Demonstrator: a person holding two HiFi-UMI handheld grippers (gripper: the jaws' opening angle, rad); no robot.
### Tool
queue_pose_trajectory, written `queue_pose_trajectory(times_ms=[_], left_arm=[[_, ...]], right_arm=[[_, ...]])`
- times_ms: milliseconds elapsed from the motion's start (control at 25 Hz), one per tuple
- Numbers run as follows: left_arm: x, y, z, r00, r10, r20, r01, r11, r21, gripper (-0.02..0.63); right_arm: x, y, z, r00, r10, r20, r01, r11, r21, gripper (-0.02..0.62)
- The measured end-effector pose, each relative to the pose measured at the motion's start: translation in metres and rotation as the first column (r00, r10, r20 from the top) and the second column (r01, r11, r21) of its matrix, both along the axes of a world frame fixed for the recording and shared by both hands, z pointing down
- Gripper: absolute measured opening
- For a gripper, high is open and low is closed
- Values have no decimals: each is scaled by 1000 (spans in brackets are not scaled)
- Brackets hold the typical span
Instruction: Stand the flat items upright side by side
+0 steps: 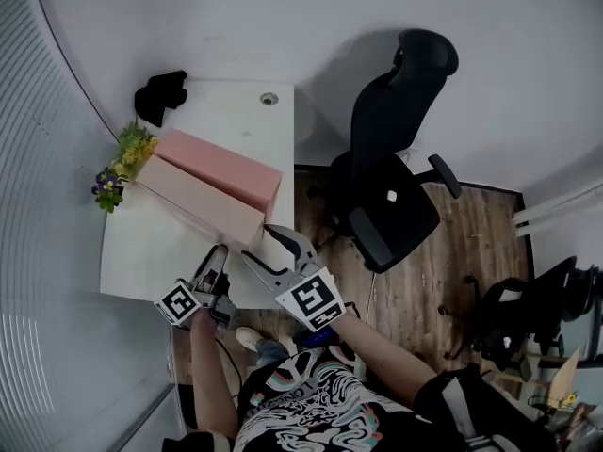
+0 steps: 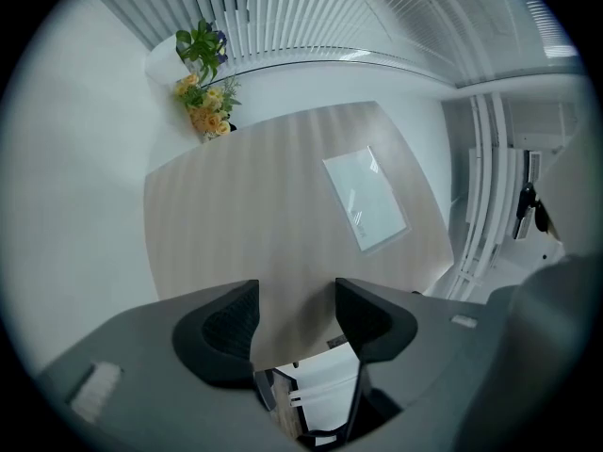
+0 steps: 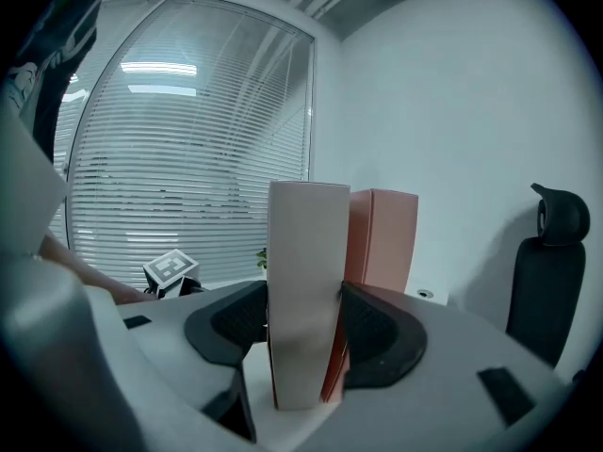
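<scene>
Two boxes upright side by side on white table (image 1: 151, 252), paler box (image 3: 303, 281) clamped at its near end between right gripper (image 1: 262, 243) jaws, pinker box (image 3: 384, 238) touching beyond, left gripper (image 2: 294, 314) alongside, jaws apart, empty.

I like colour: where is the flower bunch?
In the head view, the flower bunch sits at the left edge of the desk, beside the paler pink box.

A white rectangular desk (image 1: 151, 252) sits centre. At its 3 o'clock, a black headrest office chair (image 1: 391, 191) stands on brown wood-plank floor (image 1: 424, 290). Pale slatted window blinds (image 1: 38, 215) curve at 9 o'clock, with a plain white wall (image 1: 283, 17) at 12.
</scene>
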State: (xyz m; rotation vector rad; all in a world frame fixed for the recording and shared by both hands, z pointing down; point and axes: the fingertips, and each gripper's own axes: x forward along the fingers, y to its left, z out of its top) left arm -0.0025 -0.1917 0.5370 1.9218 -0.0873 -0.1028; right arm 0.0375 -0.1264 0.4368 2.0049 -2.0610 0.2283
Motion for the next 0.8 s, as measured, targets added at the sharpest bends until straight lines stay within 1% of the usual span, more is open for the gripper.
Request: queue_pose_trajectory(times_ms=[80,160,240,400,520,600,680,720,800], left_arm=[[5,0,0,1000,1,-4,-1,1000,-9,241],[7,2,2,1000,-3,4,3,999,-44,236],[9,4,3,1000,-7,-1,7,997,-76,233],[9,7,2,1000,-4,-2,4,998,-63,230],[9,6,7,999,-11,33,13,998,-56,230],[4,2,8,998,-20,65,23,999,-38,229],[2,1,1,998,-23,58,24,1000,-3,229],[1,2,-4,998,-23,53,21,999,28,229],[-2,3,-8,996,-25,83,16,994,111,227]], right_arm=[[4,0,-1,1000,4,-6,-4,1000,6,236],[6,0,-2,1000,5,-13,-5,1000,9,199],[6,2,-3,1000,6,-11,-6,1000,12,190],[6,6,-2,1000,14,1,-14,1000,15,184],[9,6,-3,1000,20,1,-20,1000,16,181],[8,4,-3,1000,26,14,-26,999,20,183],[7,5,-4,999,36,27,-37,999,24,184],[8,7,-5,998,45,33,-46,999,26,178],[10,12,-4,996,68,52,-69,997,26,175]])
